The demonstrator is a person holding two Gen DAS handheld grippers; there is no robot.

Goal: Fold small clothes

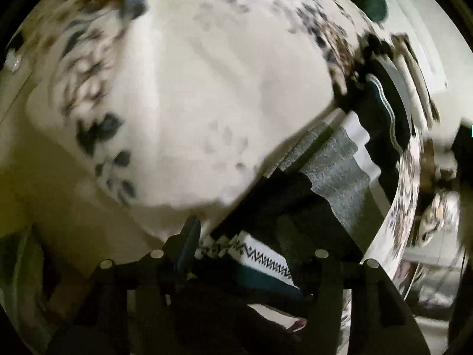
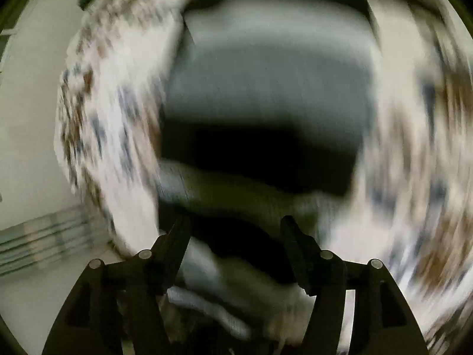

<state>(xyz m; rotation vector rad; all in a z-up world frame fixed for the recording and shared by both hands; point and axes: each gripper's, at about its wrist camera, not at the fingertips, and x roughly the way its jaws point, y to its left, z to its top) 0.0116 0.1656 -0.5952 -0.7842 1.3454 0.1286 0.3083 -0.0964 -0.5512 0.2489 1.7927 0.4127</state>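
We judge ourselves between garments: the white leaf-print cloth (image 1: 183, 94) lies spread ahead of the left gripper (image 1: 236, 254), whose jaws stand apart with nothing pinched. The right gripper (image 2: 236, 236) is likewise released, its fingers bracketing blurred fabric without pressing it. Next we need an edge or corner of the cloth to seize — a hem just beyond the left fingertips looks likeliest. Only the left view shows the stack of folded clothes (image 1: 331, 171) beside the tool; the right view, heavily smeared, shows a grey-and-black garment (image 2: 266, 103) ahead.

White garment (image 1: 183, 94), blue-brown leaf print; grey folded cloth (image 1: 334, 171); teal cloth (image 1: 266, 272), zigzag border.
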